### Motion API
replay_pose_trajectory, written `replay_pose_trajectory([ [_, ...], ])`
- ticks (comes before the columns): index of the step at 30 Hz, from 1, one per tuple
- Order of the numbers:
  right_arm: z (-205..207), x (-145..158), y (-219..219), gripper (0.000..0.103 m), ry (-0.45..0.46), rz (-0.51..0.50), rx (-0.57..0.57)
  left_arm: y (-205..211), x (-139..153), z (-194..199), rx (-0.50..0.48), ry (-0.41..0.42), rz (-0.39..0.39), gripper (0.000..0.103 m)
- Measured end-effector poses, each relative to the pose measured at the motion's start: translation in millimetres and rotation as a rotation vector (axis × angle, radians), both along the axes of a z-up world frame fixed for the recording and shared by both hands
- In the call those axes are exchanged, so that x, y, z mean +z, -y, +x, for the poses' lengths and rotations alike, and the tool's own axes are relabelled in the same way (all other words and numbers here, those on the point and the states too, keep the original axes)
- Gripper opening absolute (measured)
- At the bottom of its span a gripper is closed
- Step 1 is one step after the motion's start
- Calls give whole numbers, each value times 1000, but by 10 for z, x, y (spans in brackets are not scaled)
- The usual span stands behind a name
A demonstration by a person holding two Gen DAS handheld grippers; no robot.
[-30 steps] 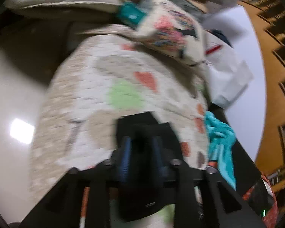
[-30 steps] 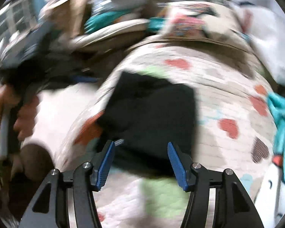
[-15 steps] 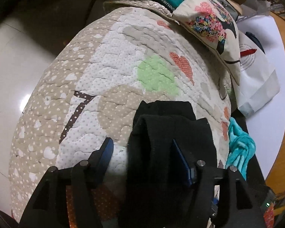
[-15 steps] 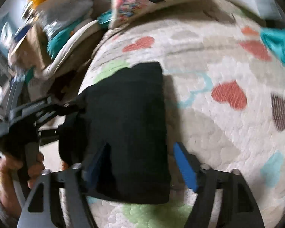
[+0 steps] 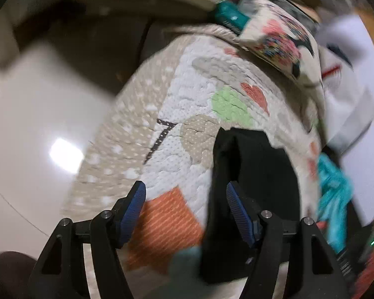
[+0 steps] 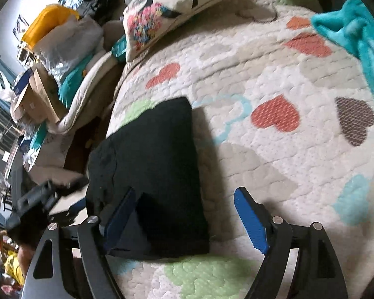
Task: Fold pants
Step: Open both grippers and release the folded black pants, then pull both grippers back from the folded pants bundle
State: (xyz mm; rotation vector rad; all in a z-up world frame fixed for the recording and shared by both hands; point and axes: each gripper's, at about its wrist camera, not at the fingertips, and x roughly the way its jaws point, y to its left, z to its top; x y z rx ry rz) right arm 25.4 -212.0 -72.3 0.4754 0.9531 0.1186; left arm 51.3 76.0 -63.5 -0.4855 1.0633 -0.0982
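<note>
The black pants [image 6: 157, 169] lie folded into a compact rectangle on a quilted bedspread [image 6: 274, 149] with heart patches. They also show in the left wrist view [image 5: 256, 174]. My right gripper [image 6: 184, 214] is open and empty, its left finger over the pants' near edge. My left gripper [image 5: 184, 204] is open and empty, just left of the pants, its right finger in front of the fabric. The left gripper also shows, blurred, at the pants' left side in the right wrist view [image 6: 49, 199].
A patterned pillow [image 6: 167, 15] lies at the head of the bed. A teal cloth [image 6: 356, 39] lies at the bed's far right. Boxes, bags and a yellow bin [image 6: 49, 22] crowd the left side. Bare floor [image 5: 37, 137] lies left of the bed.
My left gripper has let go of the pants, opened and drawn back to the left of them. My right gripper has pulled back slightly. The pants stay folded on the bed.
</note>
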Motion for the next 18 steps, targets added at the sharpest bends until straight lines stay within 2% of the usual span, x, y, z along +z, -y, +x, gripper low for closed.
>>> replay_pose_trajectory([
  [3,-119,144,10,85,48,-41,-16,258,284,-293,-59,92,163,67],
  [8,-337,352,-44,86,129,-97,-19,644,759,-793,-102,256,326,67],
  [12,-560,465,-93,86,182,-133,-21,824,1034,-1079,-104,344,388,72],
  [18,-771,537,-164,86,221,-178,-17,976,1284,-1425,-114,435,459,73],
])
